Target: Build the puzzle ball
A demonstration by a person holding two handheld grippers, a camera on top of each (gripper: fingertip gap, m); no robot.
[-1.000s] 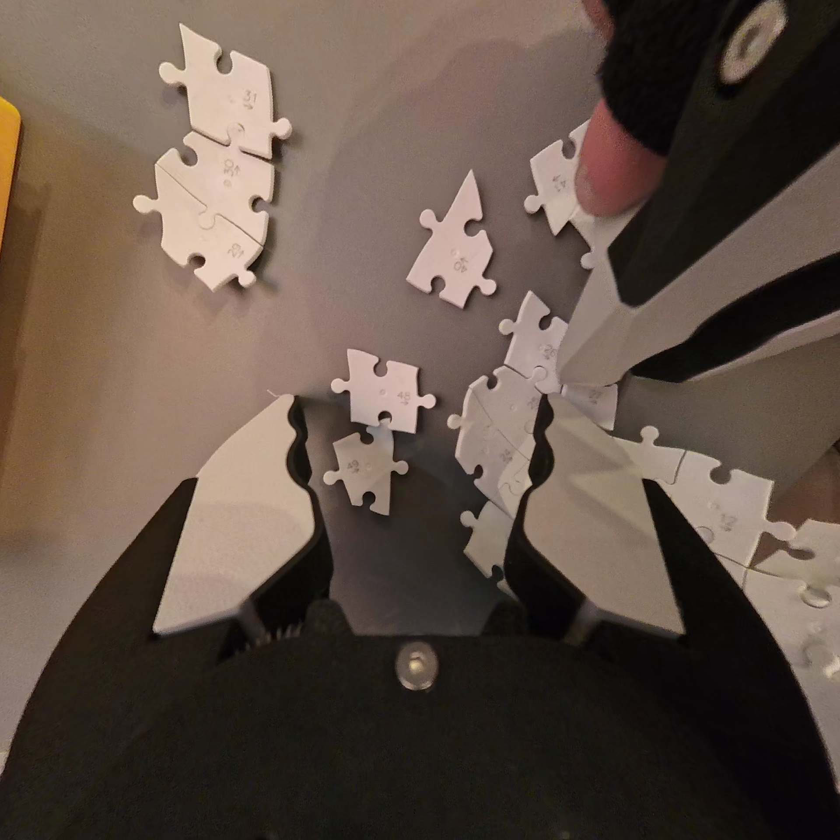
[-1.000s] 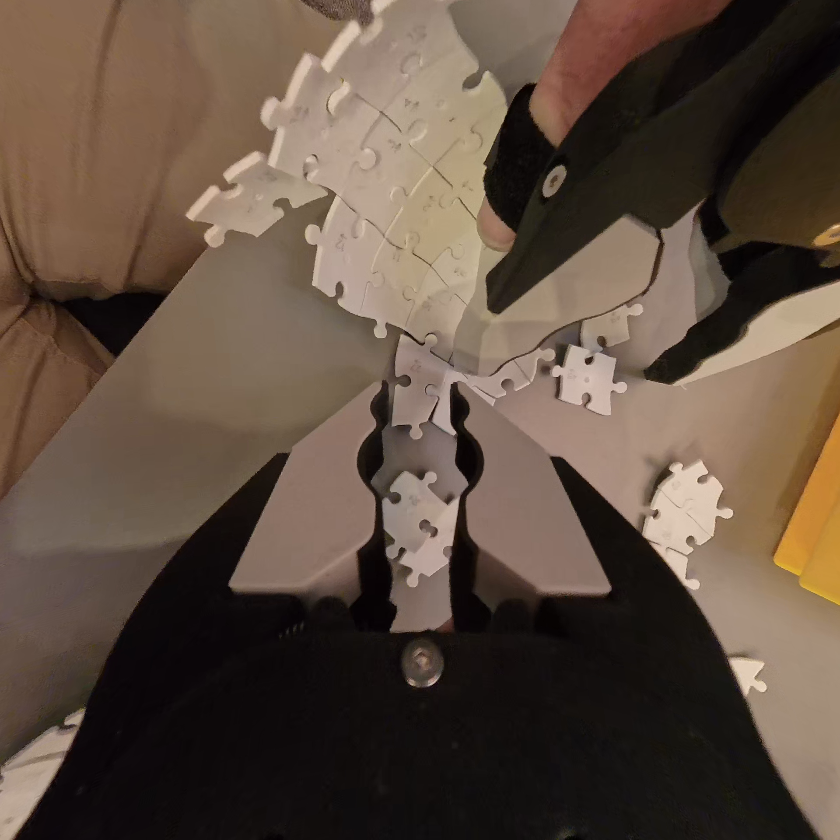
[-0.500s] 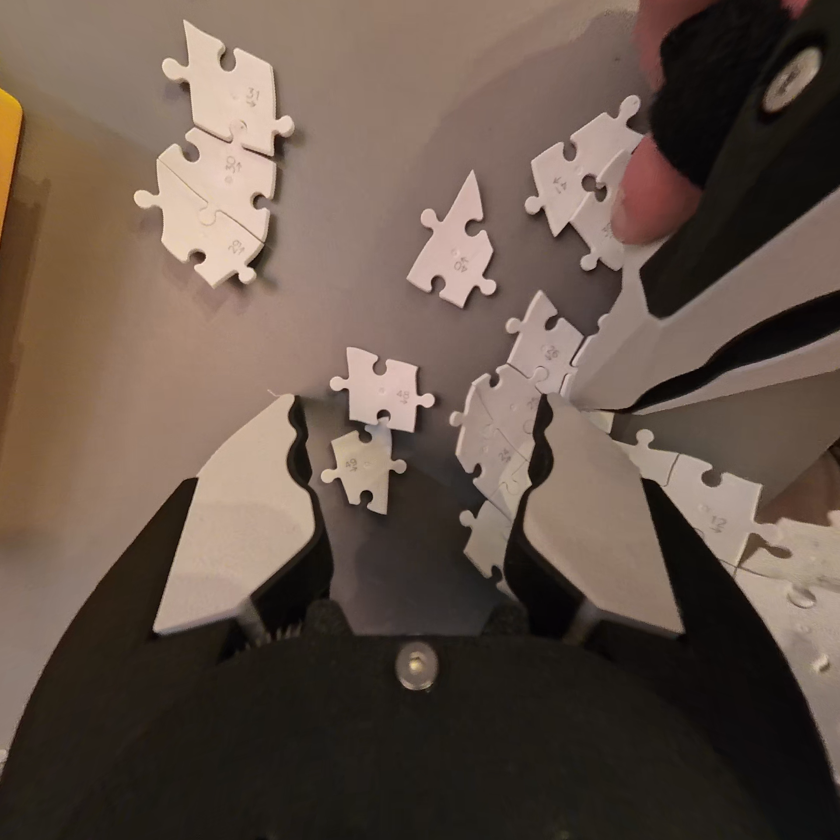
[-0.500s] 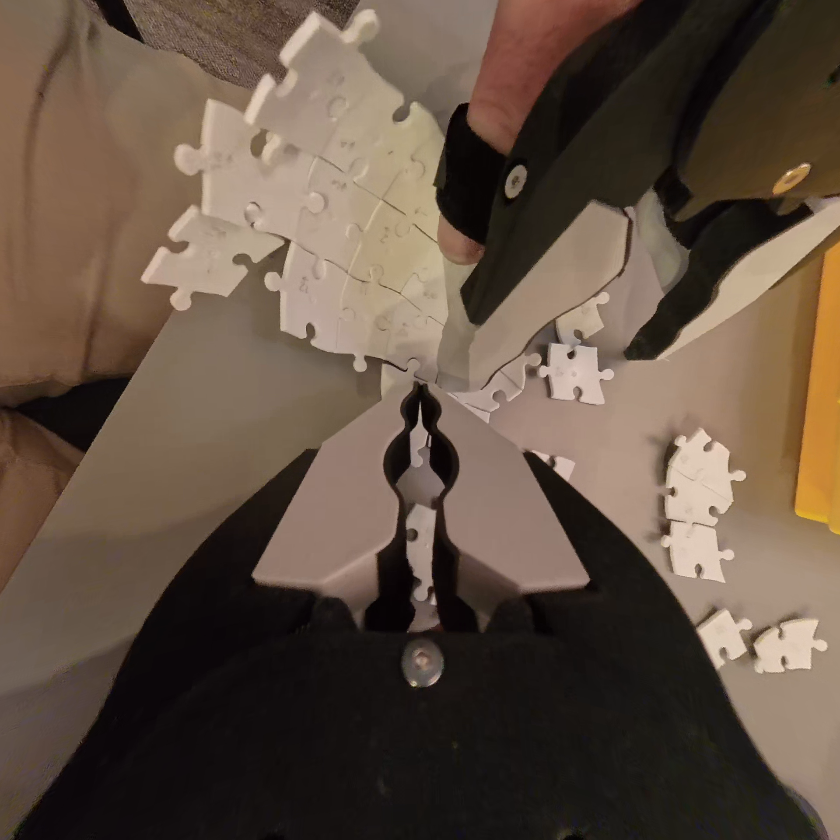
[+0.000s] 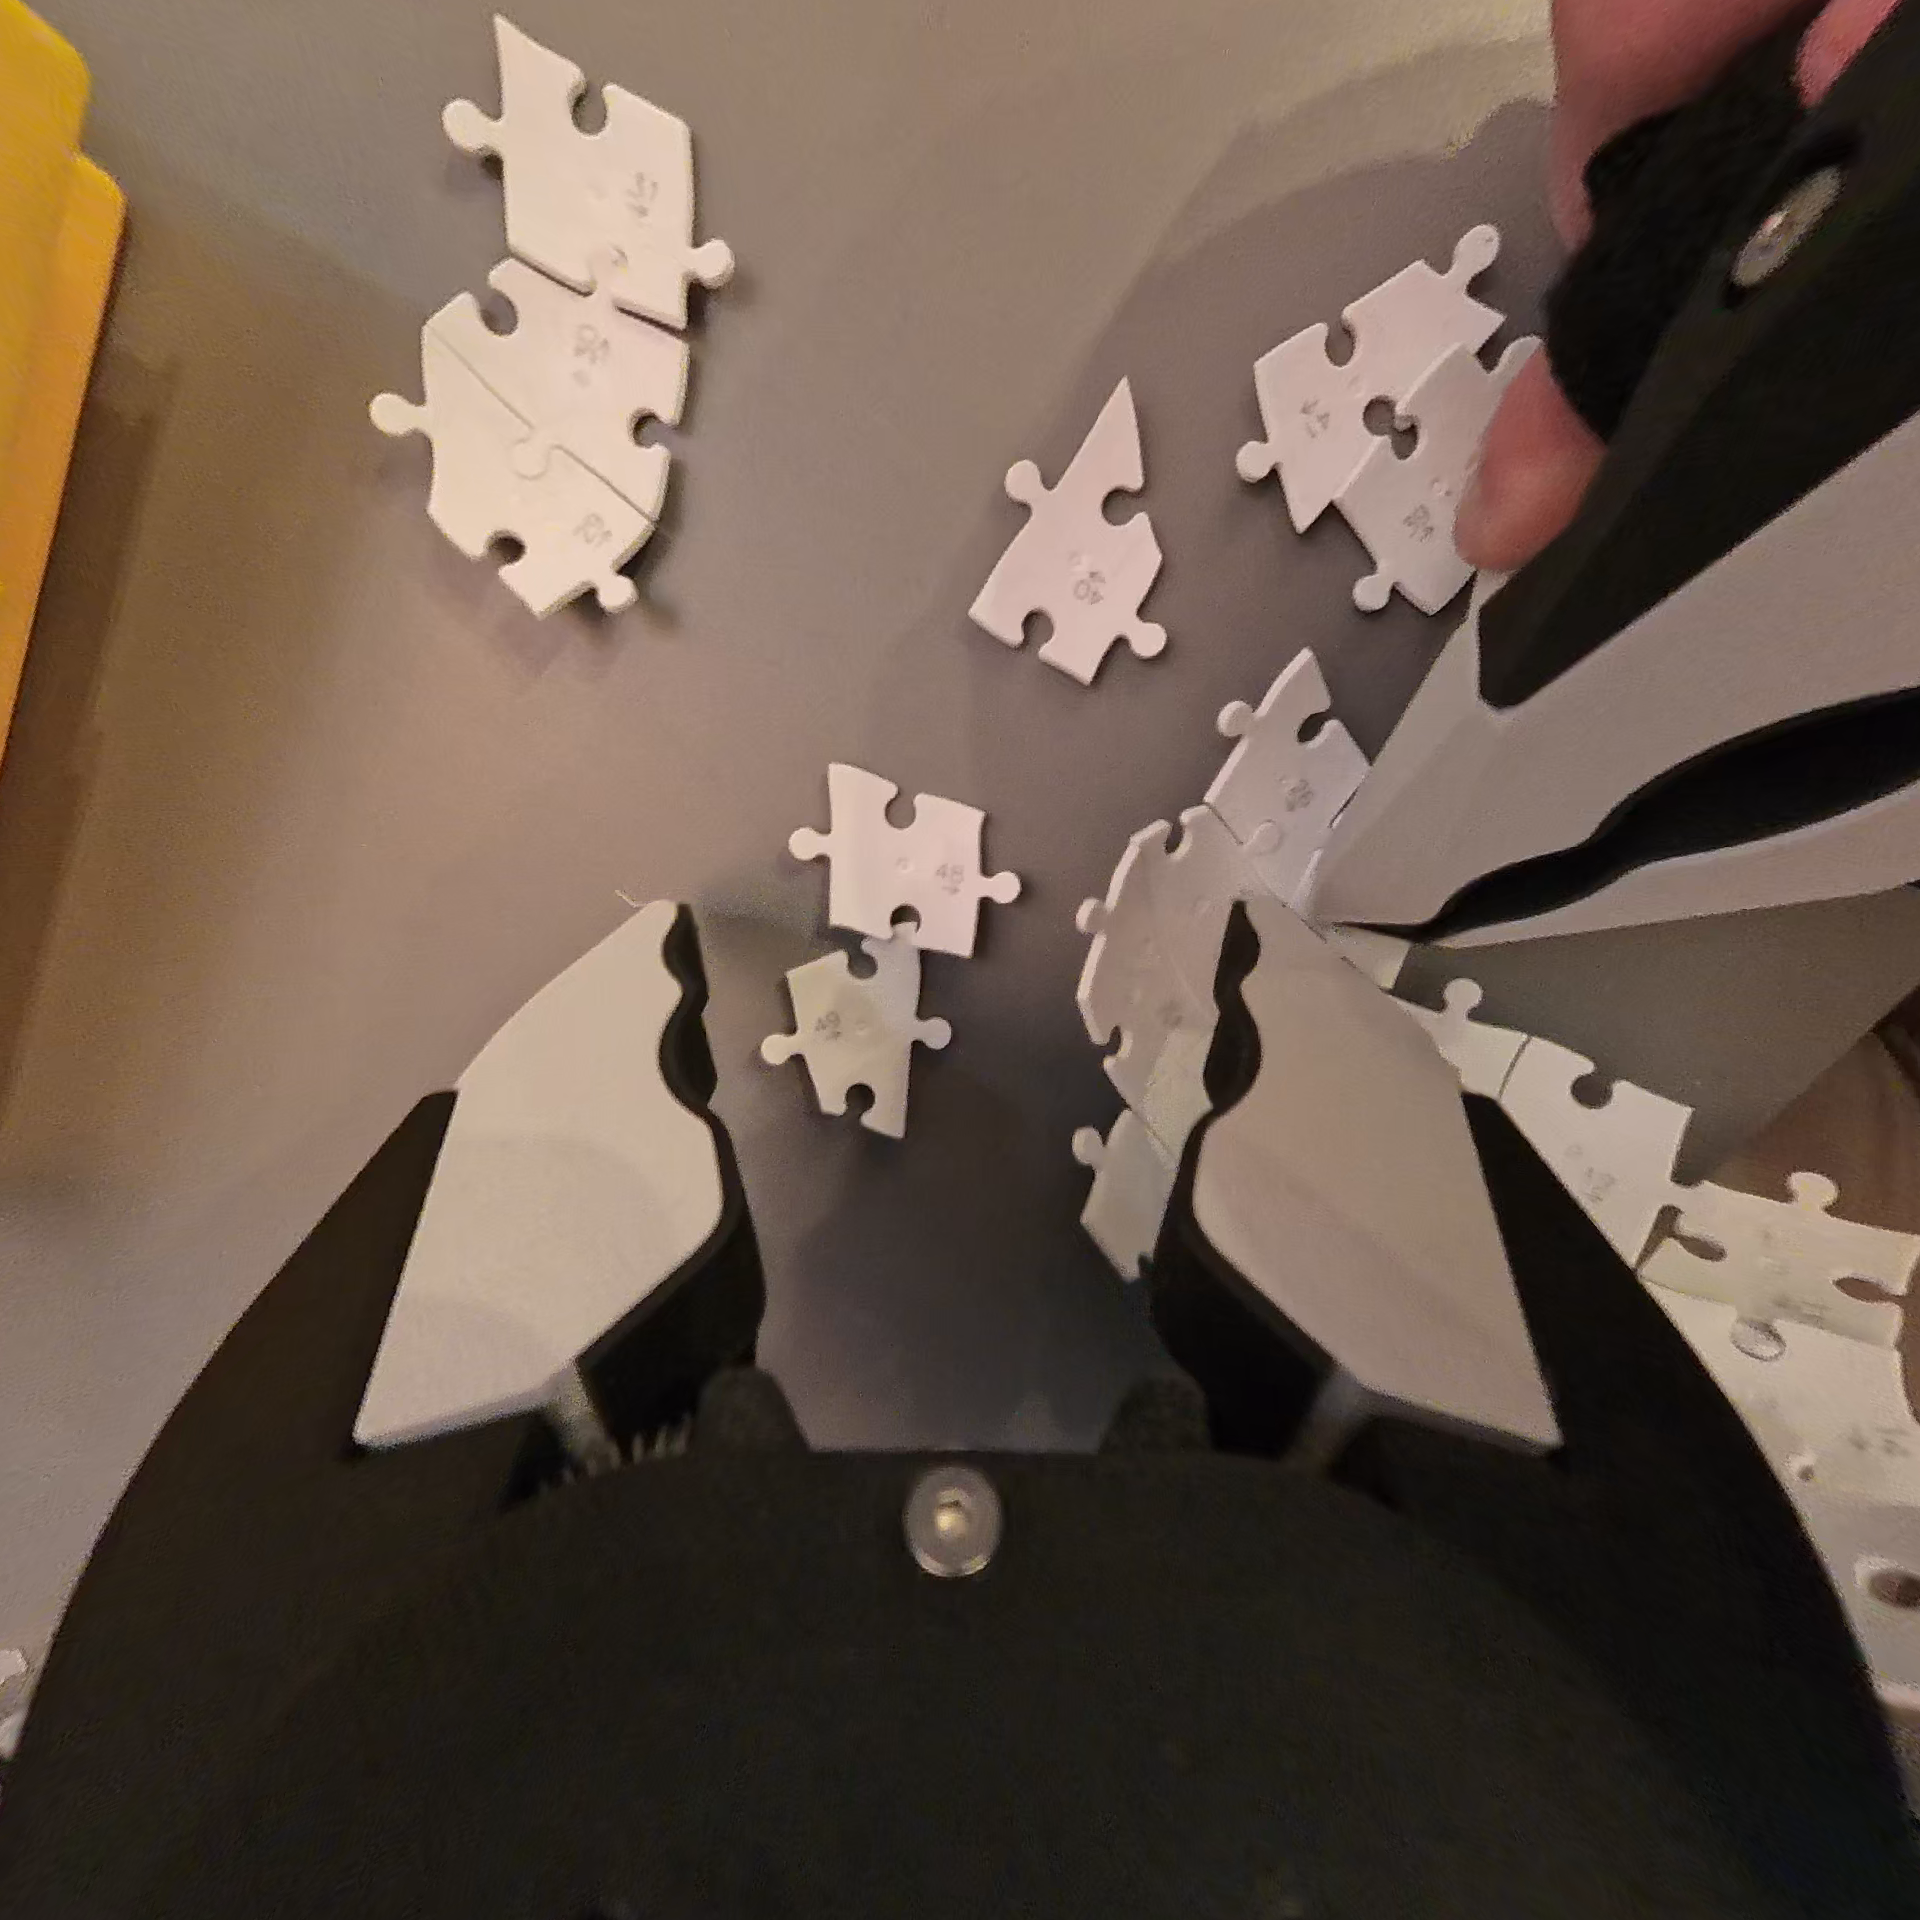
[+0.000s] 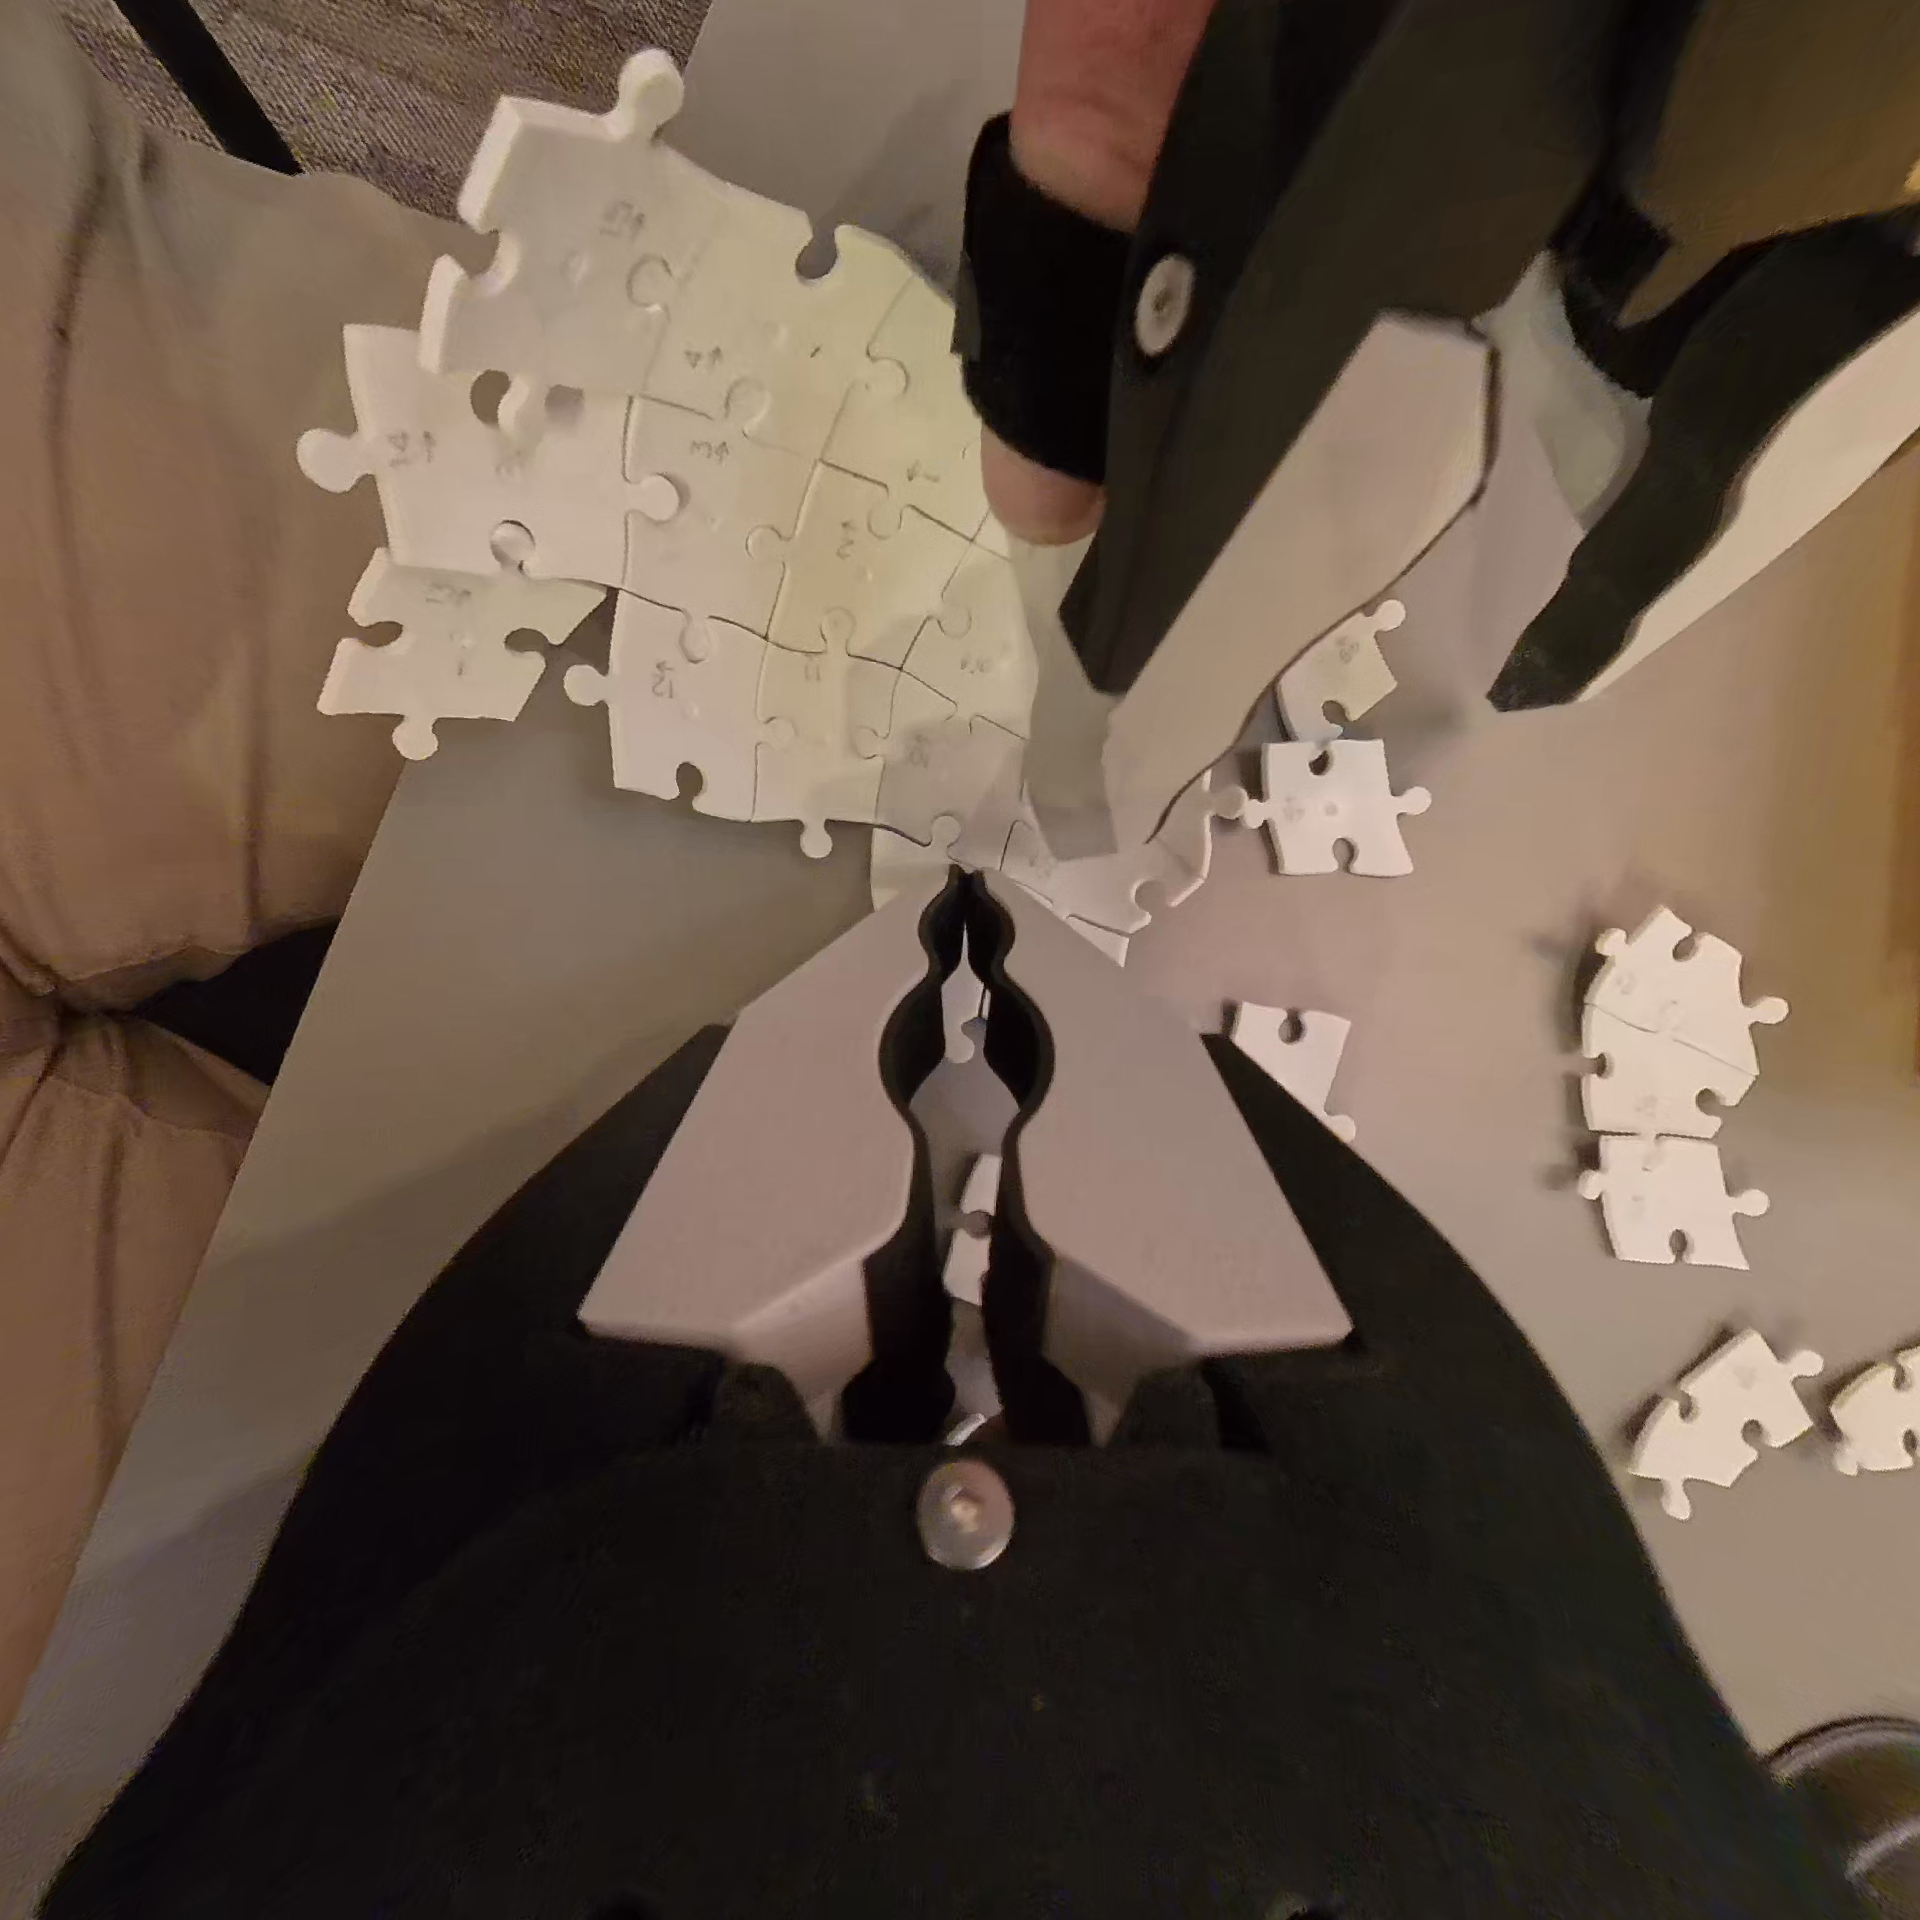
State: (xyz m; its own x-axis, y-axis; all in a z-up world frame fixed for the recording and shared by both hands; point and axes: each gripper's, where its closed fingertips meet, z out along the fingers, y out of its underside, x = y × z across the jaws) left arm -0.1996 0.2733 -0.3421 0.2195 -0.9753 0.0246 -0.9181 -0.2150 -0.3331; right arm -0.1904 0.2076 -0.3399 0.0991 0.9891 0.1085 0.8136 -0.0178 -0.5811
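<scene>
The curved white assembled section of the puzzle ball [image 6: 727, 499] sticks out past the table's left edge; in the left wrist view [image 5: 1143, 956] its near part shows. My right gripper [image 6: 961, 883] is shut, pinching an edge piece at the section's lower rim; it also shows in the left wrist view [image 5: 1330, 920]. My left gripper [image 5: 951, 925] is open, its right finger lying over the section. Two loose pieces [image 5: 904, 862], [image 5: 857, 1029] lie on the table between its fingers. It also shows in the right wrist view [image 6: 1288, 758].
On the grey table [image 6: 520, 987] lie a pointed piece [image 5: 1081, 561], three joined pieces [image 5: 561, 416] and an overlapping pair [image 5: 1361, 436]. A yellow object [image 5: 42, 312] is at the left edge. A person's tan-clad leg [image 6: 156, 623] is beyond the table edge.
My right gripper has closed from part-open to shut at the section's rim. The section has swung up and toward the camera. My left gripper has stayed open in place.
</scene>
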